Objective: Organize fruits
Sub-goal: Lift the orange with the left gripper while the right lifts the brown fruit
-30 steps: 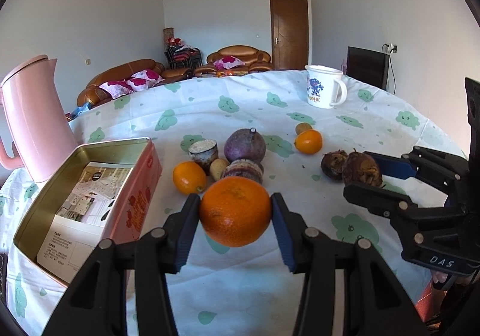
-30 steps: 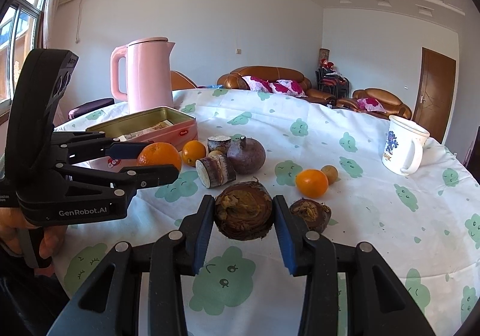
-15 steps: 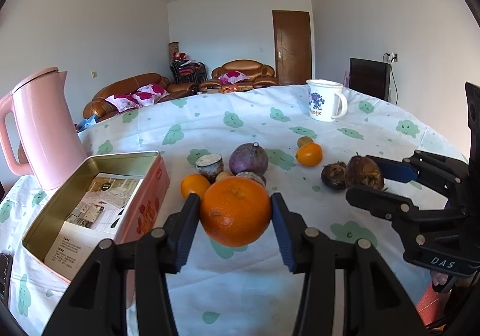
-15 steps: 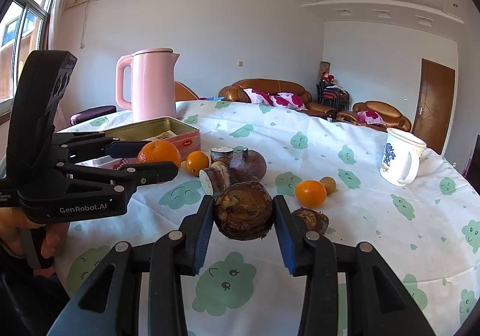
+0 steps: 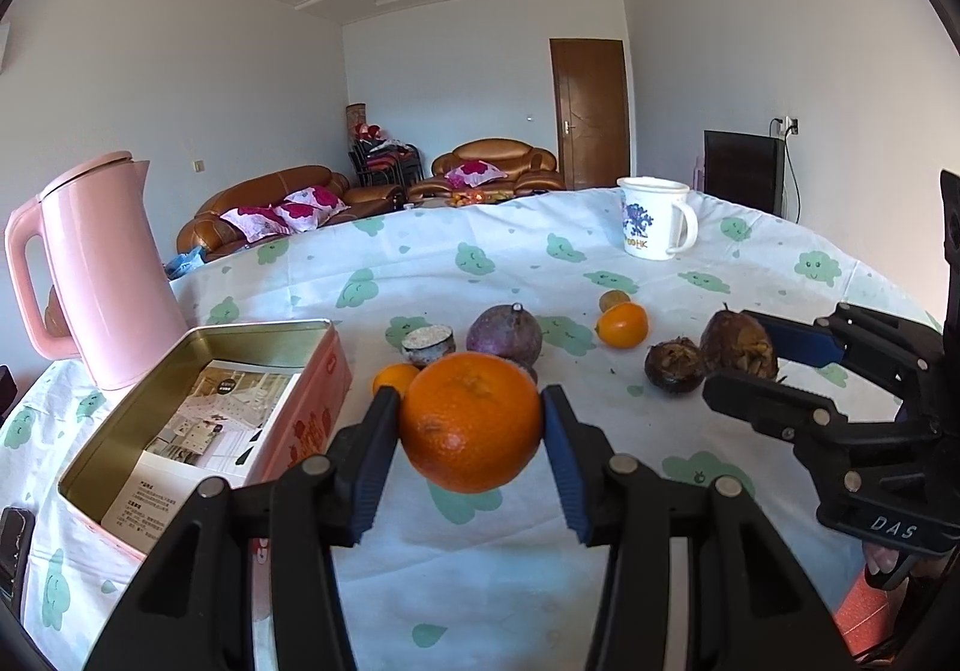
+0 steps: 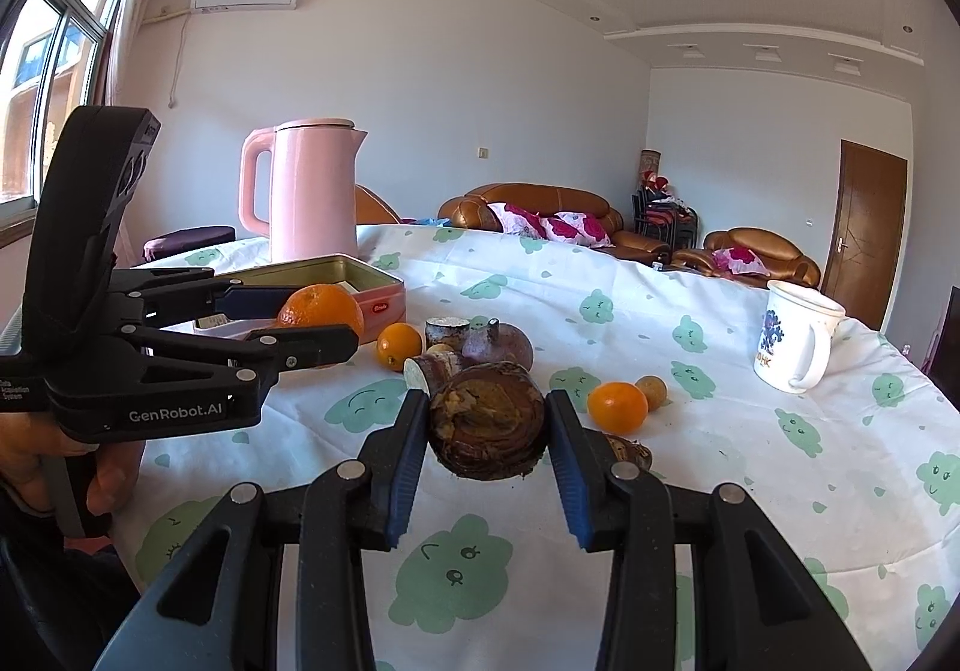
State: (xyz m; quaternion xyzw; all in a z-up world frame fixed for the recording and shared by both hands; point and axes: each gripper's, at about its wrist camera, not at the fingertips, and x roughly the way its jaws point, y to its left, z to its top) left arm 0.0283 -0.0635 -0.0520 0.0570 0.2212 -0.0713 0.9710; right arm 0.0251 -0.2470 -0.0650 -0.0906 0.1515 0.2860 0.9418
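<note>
My left gripper (image 5: 471, 431) is shut on a large orange (image 5: 471, 422) and holds it above the table, beside the open pink tin (image 5: 180, 419). My right gripper (image 6: 487, 431) is shut on a brown taro root (image 6: 487, 426), also held above the table; it shows in the left wrist view (image 5: 737, 344) too. On the cloth lie a purple round fruit (image 5: 504, 332), two small oranges (image 5: 623, 324) (image 5: 393, 378), a cut taro piece (image 5: 427, 345), another brown root (image 5: 675, 368) and a small brownish fruit (image 5: 613, 299).
A pink kettle (image 5: 96, 275) stands at the left behind the tin, which holds a printed leaflet (image 5: 210, 449). A white mug (image 5: 654, 218) stands at the far right. The round table's cloth (image 5: 480, 251) has green cloud prints. Sofas stand beyond the table.
Both grippers have risen with their loads; the views have tilted upward and the table items sit lower in the frame. Both grips are unchanged.
</note>
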